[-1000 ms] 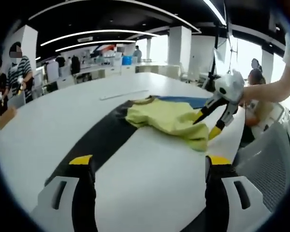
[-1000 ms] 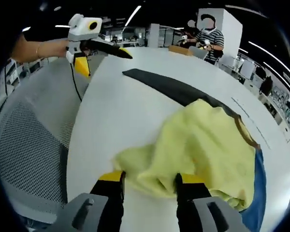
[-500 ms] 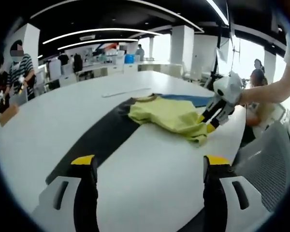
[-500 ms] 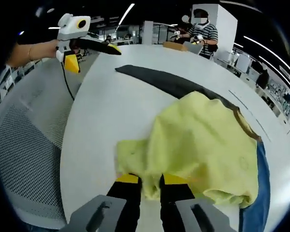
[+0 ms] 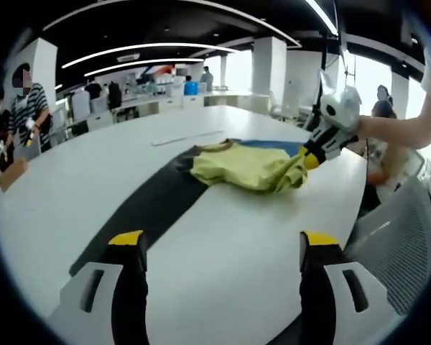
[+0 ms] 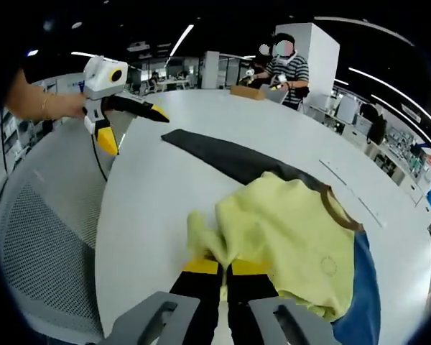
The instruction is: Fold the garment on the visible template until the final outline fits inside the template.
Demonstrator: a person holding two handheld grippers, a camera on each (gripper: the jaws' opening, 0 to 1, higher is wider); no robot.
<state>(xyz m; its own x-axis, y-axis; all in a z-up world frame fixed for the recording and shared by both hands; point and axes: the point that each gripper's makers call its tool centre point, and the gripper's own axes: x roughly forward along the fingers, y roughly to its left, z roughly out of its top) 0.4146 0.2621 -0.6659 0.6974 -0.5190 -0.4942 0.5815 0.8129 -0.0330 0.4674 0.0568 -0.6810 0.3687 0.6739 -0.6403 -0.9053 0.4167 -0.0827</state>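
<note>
A yellow garment (image 5: 248, 167) with a brown collar lies bunched on the white table (image 5: 230, 266), over a template that is black (image 5: 151, 208) at one end and blue (image 5: 281, 148) at the other. My right gripper (image 6: 225, 267) is shut on the garment's (image 6: 287, 233) near edge, which is lifted and doubled back over the cloth. In the left gripper view the right gripper (image 5: 310, 156) grips the garment's right end. My left gripper (image 5: 223, 241) stands open over bare table, well short of the garment. In the right gripper view the left gripper (image 6: 133, 128) hangs open at the table's rim.
A grey mesh chair (image 6: 36, 244) stands at the table's curved edge. A person in a striped shirt (image 6: 287, 65) sits at the far side beside a brown box (image 6: 248, 91). A thin white strip (image 5: 183, 139) lies beyond the template.
My right gripper went from open around the garment's near edge to shut on it, then drew that edge up and over toward the collar. The left gripper stayed open and about still.
</note>
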